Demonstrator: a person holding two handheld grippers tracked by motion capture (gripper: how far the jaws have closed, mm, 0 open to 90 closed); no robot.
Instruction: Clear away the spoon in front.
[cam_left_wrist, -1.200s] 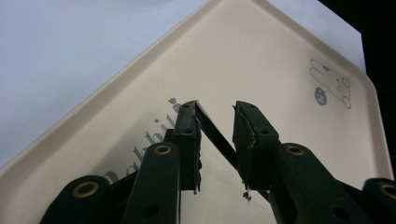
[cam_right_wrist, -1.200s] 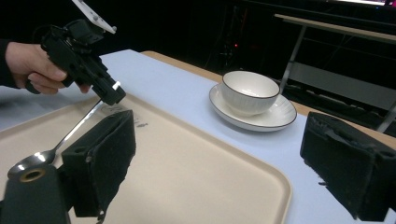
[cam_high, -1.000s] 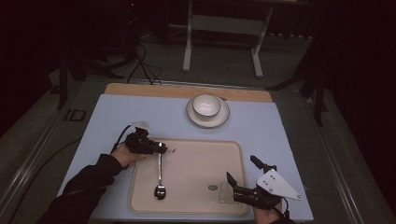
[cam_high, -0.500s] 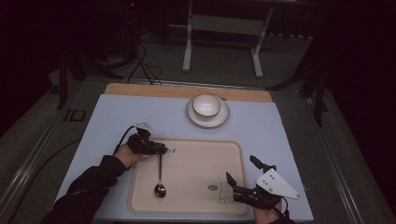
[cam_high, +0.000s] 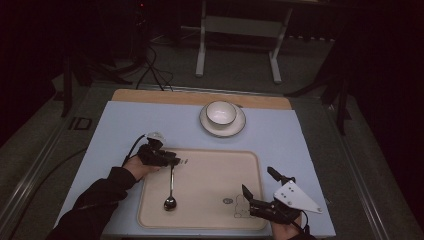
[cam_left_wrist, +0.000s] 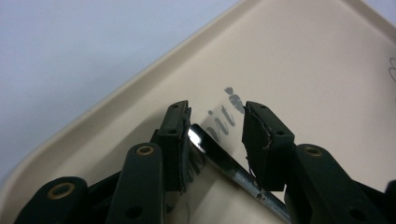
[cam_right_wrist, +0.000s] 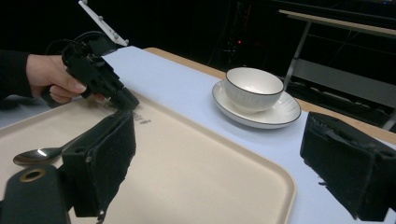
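- On the beige rectangular plastic tray (cam_high: 210, 170), at about 9 o'clock of its surface, a shiny metal spoon (cam_high: 170, 192) is lying flat, its bowl pointing toward 6 o'clock and its handle running up toward 12 o'clock.
- The left tool (cam_high: 176, 160) is sitting at the handle's upper end; in the left gripper view its jaws are standing partly apart with the handle tip (cam_left_wrist: 198, 135) passing between them, resting against one pad and clear of the other, so it is gripping nothing firmly.
- The right tool (cam_high: 246, 194) is hovering at the tray's 5 o'clock corner with its jaws spread wide and nothing between them.
- Likely trouble: the handle is thin, smooth and lying flat on slick plastic, so if the jaws are closing off-centre it may skate sideways or pivot out, and a pinch so near the tip would probably let the heavy bowl end droop or swing.
- Pressing down could also nudge the light tray across the pale blue bench (cam_high: 125, 125).
- The spoon is looking polished and mirror-bright, with a rounded bowl catching a highlight and a slim straight handle.
- A white bowl with a dark rim (cam_high: 221, 112) is standing on a white saucer (cam_high: 239, 127) at 12 o'clock, well apart from the tray.
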